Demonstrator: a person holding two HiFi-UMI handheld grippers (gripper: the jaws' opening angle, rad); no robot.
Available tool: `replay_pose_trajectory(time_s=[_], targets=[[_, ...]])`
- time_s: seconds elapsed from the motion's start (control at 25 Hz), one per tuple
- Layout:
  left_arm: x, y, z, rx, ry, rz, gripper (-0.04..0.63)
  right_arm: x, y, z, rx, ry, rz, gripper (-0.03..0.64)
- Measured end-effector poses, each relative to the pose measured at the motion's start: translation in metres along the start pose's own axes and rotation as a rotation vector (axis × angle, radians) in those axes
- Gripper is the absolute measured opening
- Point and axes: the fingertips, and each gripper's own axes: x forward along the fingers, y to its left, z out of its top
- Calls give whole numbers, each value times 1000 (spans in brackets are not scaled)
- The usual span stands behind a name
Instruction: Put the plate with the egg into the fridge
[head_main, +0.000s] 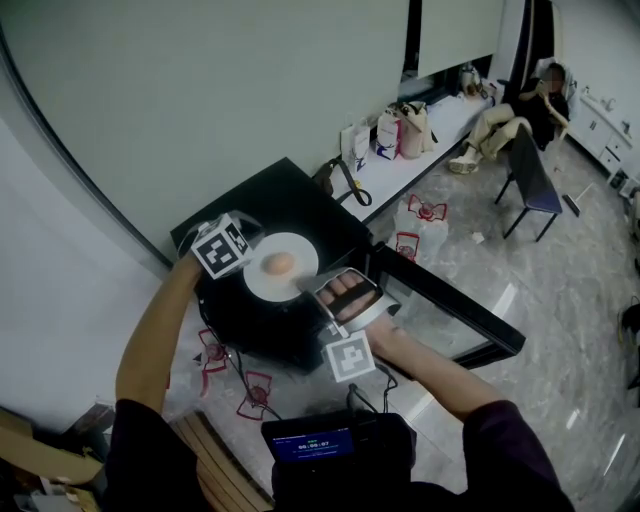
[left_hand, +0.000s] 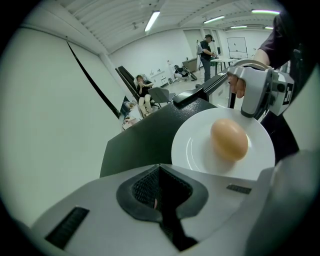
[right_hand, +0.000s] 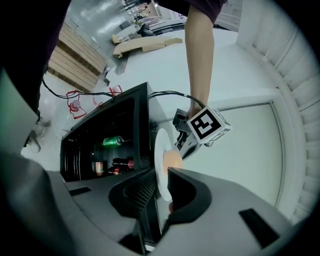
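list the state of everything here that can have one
black mini fridge: door open
round white plate: over the fridge, rim clamped by the right gripper
brown egg: whole, lying on the plate
left gripper: jaws shut, empty
right gripper: jaws shut on the plate's rim

Setting: open lab or test hall, not a home. Evidence: glossy stone floor (head_main: 560, 300); strip lights (left_hand: 151, 21); bare white walls (head_main: 200, 100); black mini fridge (head_main: 290, 200) standing on the floor (cables (head_main: 235, 370) trailing beside it); shopping bags (head_main: 400, 130); person (head_main: 510, 125) seated nearby.
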Motion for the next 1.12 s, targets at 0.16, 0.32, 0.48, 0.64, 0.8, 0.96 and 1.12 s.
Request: replay_pose_trajectory(time_s=[0.16, 0.32, 0.48, 0.64, 0.8, 0.96, 1.12], targets=[[-5, -5, 2, -10, -10, -7, 9, -1, 4, 2, -45, 6, -14, 46], [-9, -6, 1, -15, -22, 17, 9, -2, 2, 5, -114, 14, -46, 23], [-25, -7, 3, -27, -74, 95, 9, -8, 0, 9, -105, 18, -38, 20], [-53, -8, 12, -79, -194, 178, 9, -20, 1, 15, -60, 30, -75, 18], [-89, -21, 22, -148, -334, 261, 9, -37, 8, 21, -59, 48, -130, 18], [-139, -42, 41, -249, -501, 341, 9, -67, 8, 26, -34, 40, -203, 18], [-181, -82, 69, -328, -618, 420, 9, -101, 31, 17, -37, 17, -201, 18]])
